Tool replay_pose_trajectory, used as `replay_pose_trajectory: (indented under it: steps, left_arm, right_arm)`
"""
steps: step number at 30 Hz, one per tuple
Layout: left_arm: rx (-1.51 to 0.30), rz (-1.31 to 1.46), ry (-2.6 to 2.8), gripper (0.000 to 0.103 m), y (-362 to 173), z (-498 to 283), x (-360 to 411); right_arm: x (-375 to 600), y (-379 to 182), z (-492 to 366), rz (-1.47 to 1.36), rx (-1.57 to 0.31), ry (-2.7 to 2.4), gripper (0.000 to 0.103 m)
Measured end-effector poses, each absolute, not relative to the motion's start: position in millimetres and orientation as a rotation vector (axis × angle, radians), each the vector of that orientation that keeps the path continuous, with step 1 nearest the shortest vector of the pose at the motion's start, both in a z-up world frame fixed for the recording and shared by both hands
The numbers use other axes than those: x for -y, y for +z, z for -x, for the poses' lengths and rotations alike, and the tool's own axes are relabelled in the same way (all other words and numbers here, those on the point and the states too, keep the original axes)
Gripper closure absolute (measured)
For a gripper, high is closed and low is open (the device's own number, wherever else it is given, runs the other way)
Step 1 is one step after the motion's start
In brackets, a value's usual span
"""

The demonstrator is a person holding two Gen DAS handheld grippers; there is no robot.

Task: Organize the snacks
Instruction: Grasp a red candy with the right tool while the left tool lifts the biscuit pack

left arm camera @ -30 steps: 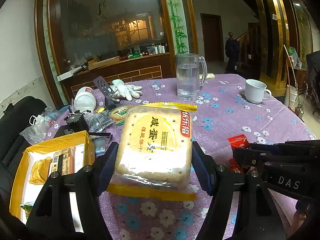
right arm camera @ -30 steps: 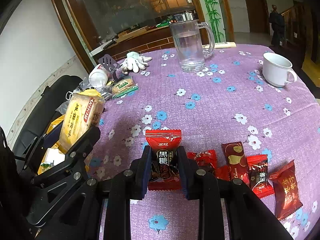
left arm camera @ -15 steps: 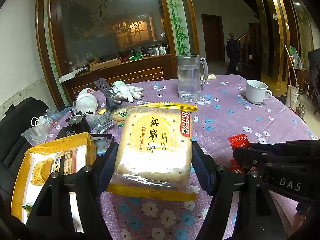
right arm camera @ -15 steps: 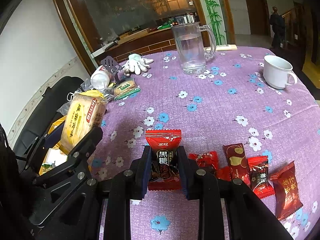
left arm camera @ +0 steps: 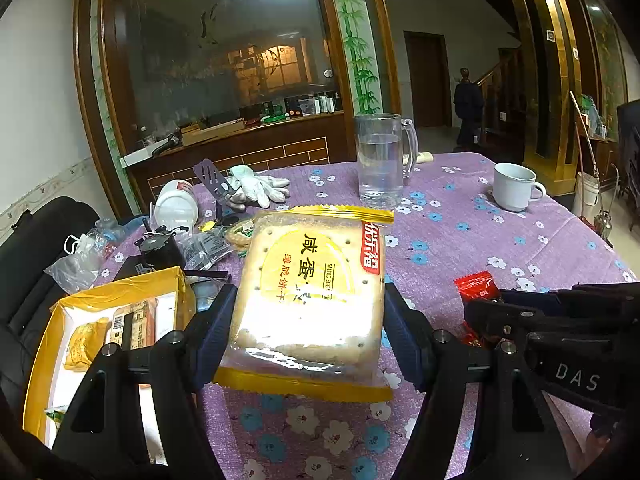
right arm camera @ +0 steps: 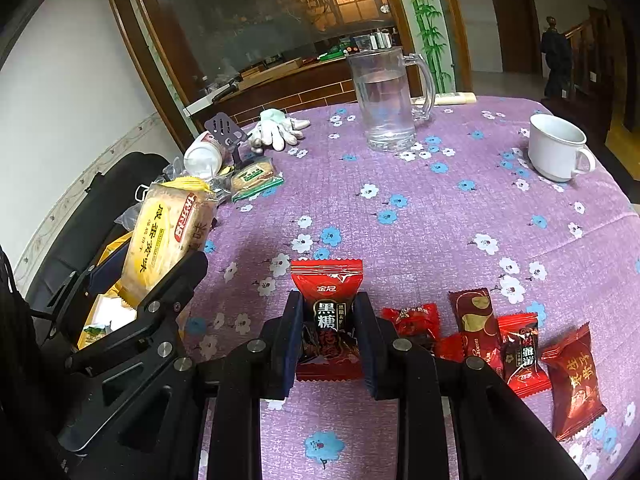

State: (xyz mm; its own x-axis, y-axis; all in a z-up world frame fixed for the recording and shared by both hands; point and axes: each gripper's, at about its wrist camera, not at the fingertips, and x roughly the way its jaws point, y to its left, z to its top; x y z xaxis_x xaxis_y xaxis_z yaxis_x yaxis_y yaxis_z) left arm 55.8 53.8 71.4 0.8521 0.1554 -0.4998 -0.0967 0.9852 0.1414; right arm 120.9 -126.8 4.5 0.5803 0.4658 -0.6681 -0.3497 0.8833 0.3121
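Note:
My left gripper (left arm camera: 308, 336) is shut on a yellow pack of salted egg crackers (left arm camera: 316, 288) and holds it above the purple flowered tablecloth (left arm camera: 460, 236); the pack also shows in the right wrist view (right arm camera: 168, 236). A yellow box (left arm camera: 52, 344) with snacks inside sits at the lower left. My right gripper (right arm camera: 328, 340) is shut on a red brown-sugar candy (right arm camera: 328, 308) just above the cloth. Several red wrapped candies (right arm camera: 520, 352) lie to its right. A small green cracker pack (right arm camera: 254, 176) lies further back.
A glass mug of water (right arm camera: 386, 100) and a white cup (right arm camera: 554, 148) stand at the back. White gloves (right arm camera: 276, 128), a dark spatula (right arm camera: 224, 130), a white jar (right arm camera: 202, 156) and plastic bags (left arm camera: 80, 256) clutter the left rear. A black chair (left arm camera: 36, 248) is at the left.
Both views have risen and pulled back a little from the table. Both grippers keep their holds on the cracker pack and the candy.

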Motion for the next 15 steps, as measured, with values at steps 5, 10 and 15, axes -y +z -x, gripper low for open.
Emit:
replay_pose_trajectory:
  steps: [5,10,15]
  left_arm:
    - [-0.534,-0.112,0.132,0.033,71.6,-55.5,-54.0]
    - [-0.531,-0.111,0.135,0.033,72.2,-55.7,-55.0]
    - [-0.525,-0.109,0.142,0.033,73.0,-54.2,-55.4]
  right_arm:
    - [125.9,4.7,-120.3,-0.149,-0.822,0.482,0.076]
    - [125.7,5.7,-119.3,-0.151,-0.817,0.483,0.076]
    - [124.2,6.7,-117.5,-0.148,-0.811,0.49,0.077]
